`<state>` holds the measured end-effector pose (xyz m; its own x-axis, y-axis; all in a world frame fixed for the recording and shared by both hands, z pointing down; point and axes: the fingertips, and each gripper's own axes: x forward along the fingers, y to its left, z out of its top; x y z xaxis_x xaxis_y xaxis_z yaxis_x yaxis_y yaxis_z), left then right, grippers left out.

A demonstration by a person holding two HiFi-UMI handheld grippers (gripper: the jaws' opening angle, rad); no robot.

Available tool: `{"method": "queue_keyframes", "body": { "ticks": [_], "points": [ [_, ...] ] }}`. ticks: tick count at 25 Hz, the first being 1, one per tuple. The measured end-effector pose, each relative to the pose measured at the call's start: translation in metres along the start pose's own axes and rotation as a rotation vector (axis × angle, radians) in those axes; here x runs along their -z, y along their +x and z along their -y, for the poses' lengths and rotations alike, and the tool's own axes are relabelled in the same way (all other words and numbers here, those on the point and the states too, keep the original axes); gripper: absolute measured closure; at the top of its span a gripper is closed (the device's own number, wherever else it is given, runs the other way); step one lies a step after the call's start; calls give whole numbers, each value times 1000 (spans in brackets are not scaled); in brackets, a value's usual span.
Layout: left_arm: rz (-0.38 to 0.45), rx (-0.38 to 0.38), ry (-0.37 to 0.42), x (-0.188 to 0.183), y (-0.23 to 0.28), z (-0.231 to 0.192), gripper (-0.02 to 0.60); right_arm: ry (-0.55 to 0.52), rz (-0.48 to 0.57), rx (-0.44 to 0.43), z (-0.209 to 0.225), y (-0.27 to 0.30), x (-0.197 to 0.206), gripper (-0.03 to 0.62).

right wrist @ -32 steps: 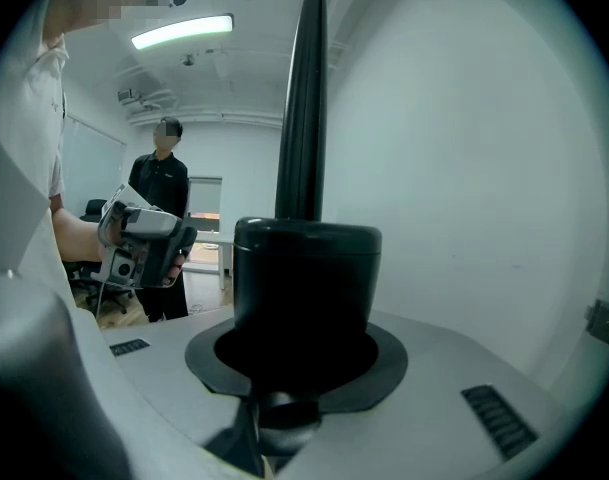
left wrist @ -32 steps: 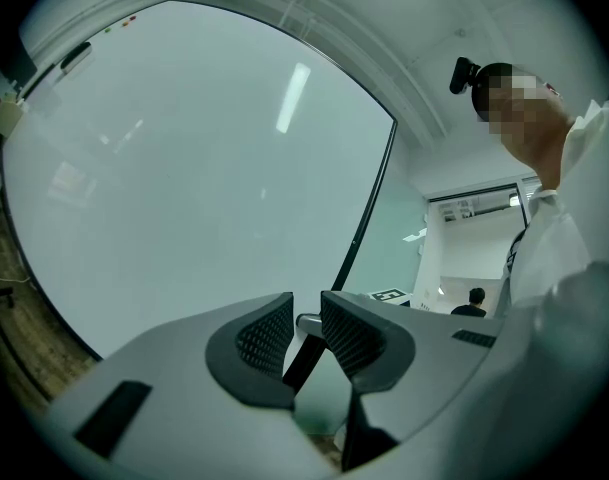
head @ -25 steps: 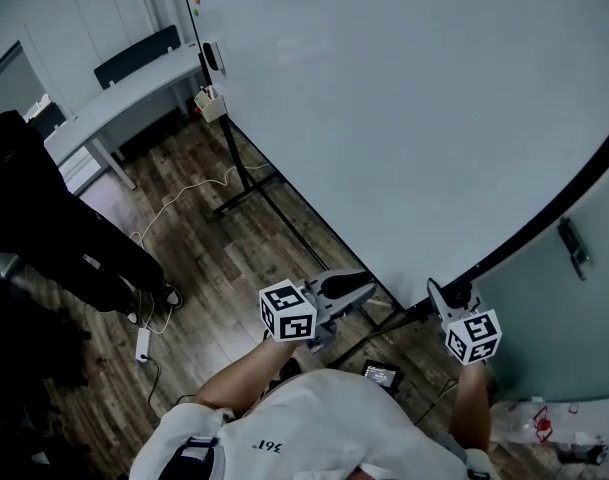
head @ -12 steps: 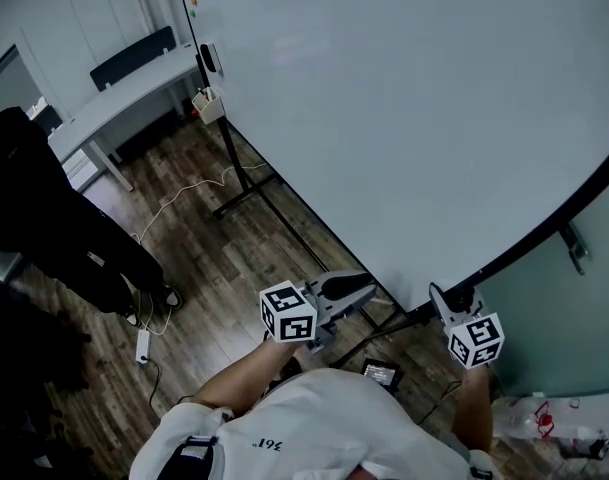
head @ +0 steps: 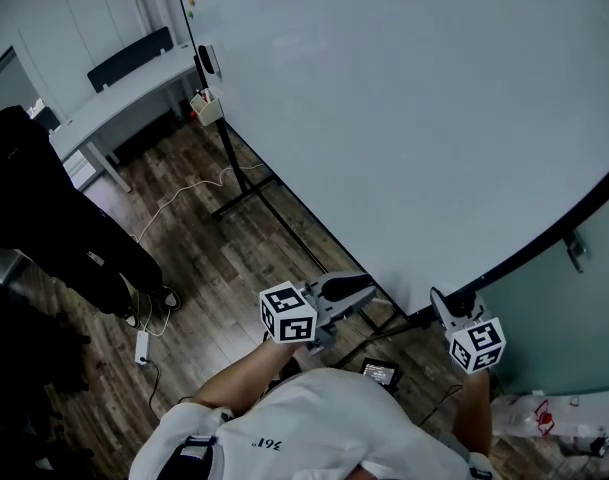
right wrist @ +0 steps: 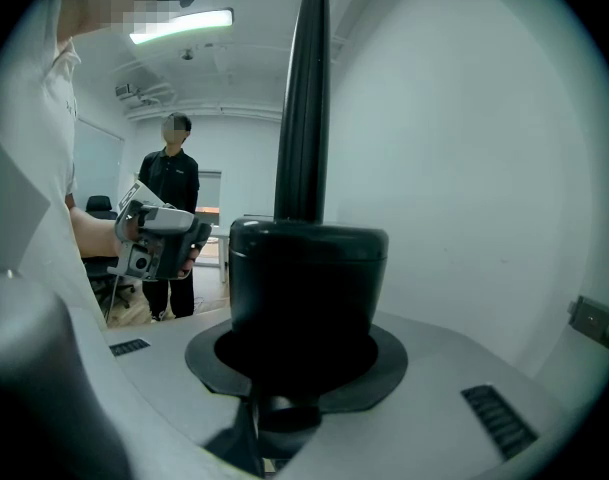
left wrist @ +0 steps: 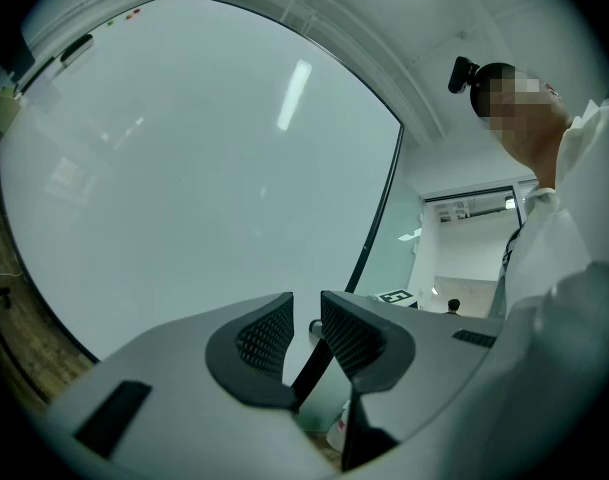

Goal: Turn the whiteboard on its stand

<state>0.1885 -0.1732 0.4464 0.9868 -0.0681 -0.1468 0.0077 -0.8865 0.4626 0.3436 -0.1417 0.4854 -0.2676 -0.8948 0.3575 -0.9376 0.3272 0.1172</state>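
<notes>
Right gripper (head: 446,303): clamped on a black knob (right wrist: 306,268) that fills the space between its jaws. A black post (right wrist: 302,88) rises straight up beyond the knob. In the head view the knob sits at the dark frame edge (head: 544,233) of the whiteboard (head: 414,118).

Left gripper (head: 349,288): loose and empty. Its jaws stand a narrow gap apart with nothing between them. It is raised just short of the board's lower edge; contact cannot be told.

Whiteboard: spreads ahead of and above both grippers and stands tilted. The stand's legs (head: 246,183) rest on the wooden floor (head: 214,268), off to the left gripper's far side.

Handling, as judged:
- The panel is large and stiff, probably heavy enough to swing with momentum once the pivot is free.
- The face is smooth and slippery, so pads would get no purchase there.
- The knob is hard and round, and looks like the pivot lock. It suits a firm squeeze and a twist.
- The frame edge nearest the left gripper looks like the best place to pinch or push, to steady the turn.

Onlooker in dark clothes (head: 44,218), well off to the left gripper's side.
</notes>
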Motion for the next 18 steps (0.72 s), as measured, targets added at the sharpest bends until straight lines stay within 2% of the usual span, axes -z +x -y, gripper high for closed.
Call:
{"method": "queue_keyframes", "body": {
  "ticks": [18],
  "points": [
    [-1, -10, -8, -2, 0, -13, 508, 3, 27, 20, 10, 12, -5, 447]
  ]
}}
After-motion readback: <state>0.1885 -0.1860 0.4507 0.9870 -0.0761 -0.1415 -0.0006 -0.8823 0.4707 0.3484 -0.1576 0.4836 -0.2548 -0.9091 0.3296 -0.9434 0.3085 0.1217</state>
